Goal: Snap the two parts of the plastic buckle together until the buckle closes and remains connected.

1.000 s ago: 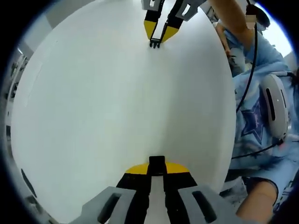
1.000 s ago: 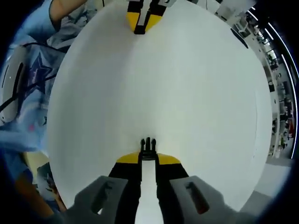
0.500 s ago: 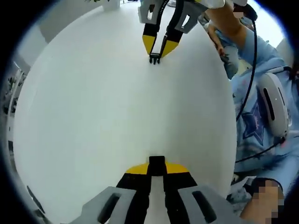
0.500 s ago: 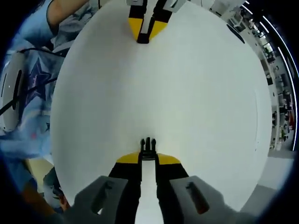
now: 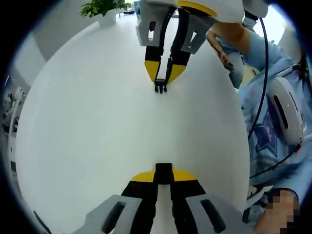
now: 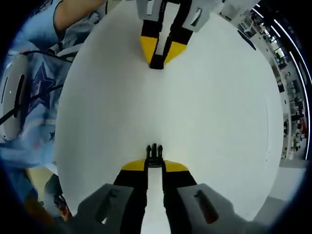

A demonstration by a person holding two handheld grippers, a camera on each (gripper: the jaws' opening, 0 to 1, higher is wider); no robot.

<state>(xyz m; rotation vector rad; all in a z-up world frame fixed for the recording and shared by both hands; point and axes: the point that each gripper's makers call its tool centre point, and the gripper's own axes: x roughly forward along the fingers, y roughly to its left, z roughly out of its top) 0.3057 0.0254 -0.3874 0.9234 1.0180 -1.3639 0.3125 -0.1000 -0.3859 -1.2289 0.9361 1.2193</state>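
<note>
In the left gripper view my left gripper [image 5: 164, 171] is shut on the black socket half of the buckle [image 5: 164, 169], whose blunt end pokes out between the yellow tips. Facing it across the white table [image 5: 87, 122], my right gripper [image 5: 161, 84] holds the pronged half [image 5: 160, 88], prongs pointing toward me. In the right gripper view my right gripper [image 6: 154, 155] is shut on the pronged half [image 6: 154, 152], and the left gripper [image 6: 157, 62] hangs opposite with the socket half [image 6: 156, 63] in its tips. A wide gap separates the two halves.
A potted plant [image 5: 103, 9] stands at the far table edge. A person in a blue star-print top [image 5: 273, 126] sits along the table's side, with cables and a white device [image 5: 287, 114]. Room fittings line the table's other side [image 6: 287, 87].
The two grippers have drawn closer together: each looms larger and lower in the other's view. Both halves stay gripped.
</note>
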